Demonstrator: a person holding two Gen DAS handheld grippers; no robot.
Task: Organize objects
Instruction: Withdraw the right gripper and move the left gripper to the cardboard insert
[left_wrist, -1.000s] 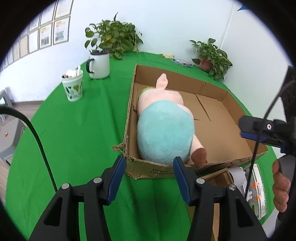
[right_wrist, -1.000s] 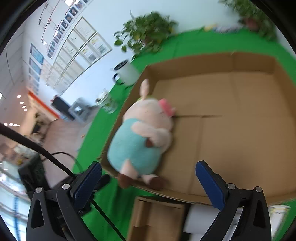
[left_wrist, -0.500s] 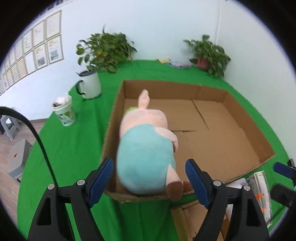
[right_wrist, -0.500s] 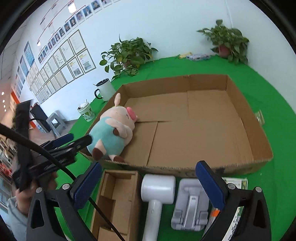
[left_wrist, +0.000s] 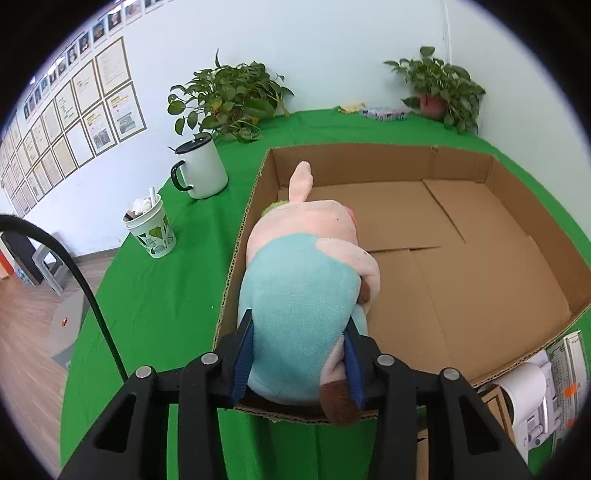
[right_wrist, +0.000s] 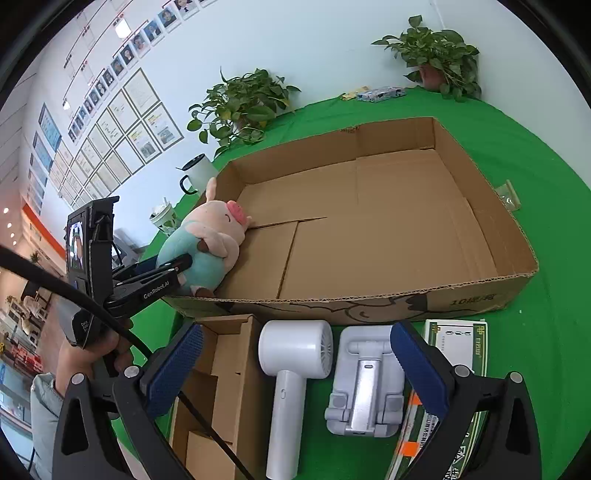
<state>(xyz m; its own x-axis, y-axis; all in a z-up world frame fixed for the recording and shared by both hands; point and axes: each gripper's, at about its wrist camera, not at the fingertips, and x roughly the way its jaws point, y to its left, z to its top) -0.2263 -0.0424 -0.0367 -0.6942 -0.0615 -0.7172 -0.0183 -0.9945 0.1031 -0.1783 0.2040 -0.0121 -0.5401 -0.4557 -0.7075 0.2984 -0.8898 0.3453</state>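
Note:
A plush pig (left_wrist: 306, 295) in teal overalls lies in the near left corner of a large open cardboard box (left_wrist: 461, 162). My left gripper (left_wrist: 298, 362) is shut on the pig's teal rear end; it also shows in the right wrist view (right_wrist: 177, 267) on the pig (right_wrist: 207, 243). My right gripper (right_wrist: 295, 365) is open and empty, above a white hair dryer (right_wrist: 291, 373) and a white folding stand (right_wrist: 364, 387) that lie on the green table in front of the box (right_wrist: 369, 299).
A small open cardboard box (right_wrist: 218, 387) lies left of the dryer and a green printed packet (right_wrist: 456, 350) to the right. A white mug (left_wrist: 199, 170), a paper cup (left_wrist: 149, 229) and potted plants (left_wrist: 229, 99) stand on the table's far side.
My left gripper moved forward over the box's near wall and closed on the pig's rear. My right gripper swung and drew back from the box to above the dryer and stand.

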